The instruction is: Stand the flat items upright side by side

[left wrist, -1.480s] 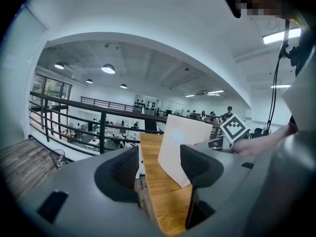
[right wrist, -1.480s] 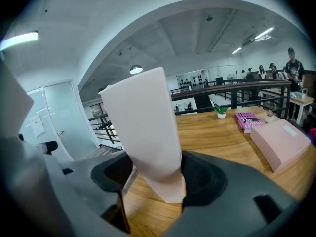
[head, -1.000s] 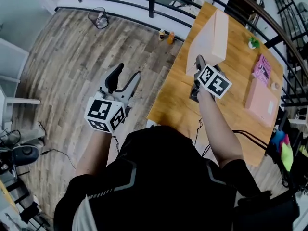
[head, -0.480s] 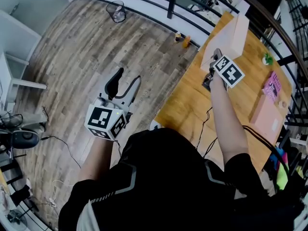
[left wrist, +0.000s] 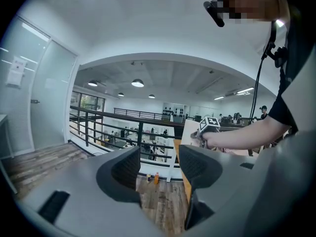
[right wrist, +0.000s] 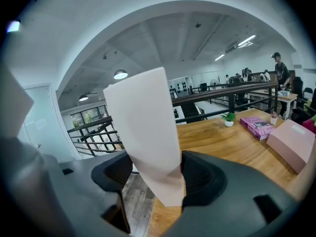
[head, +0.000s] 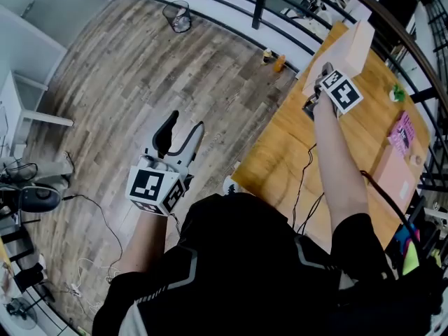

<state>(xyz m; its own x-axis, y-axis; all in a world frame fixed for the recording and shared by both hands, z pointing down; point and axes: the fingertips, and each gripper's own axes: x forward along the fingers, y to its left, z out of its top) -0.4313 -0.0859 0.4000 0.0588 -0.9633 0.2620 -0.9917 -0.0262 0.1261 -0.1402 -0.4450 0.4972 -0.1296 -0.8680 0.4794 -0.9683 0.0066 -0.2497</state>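
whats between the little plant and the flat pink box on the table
A magenta book lies flat between plant and pink box, clear in the right gripper view.

Your tabletop (head: 276, 156) is warm orange wood, smooth with a soft satin sheen and the grain showing. The floor (head: 140, 68) on the left is wood plank too, but greyer, matt and kinda weathered-looking. The pale pink box (right wrist: 143, 127) in your right gripper (right wrist: 157, 177) looks like matt card, no shine at all. That gripper and your left gripper (left wrist: 158, 168) are both matt grey plastic, and the inner faces of the jaws look finely ribbed. The far railing (head: 262, 2) is black painted metal. Your shirt (head: 238, 257) is black matt cloth.
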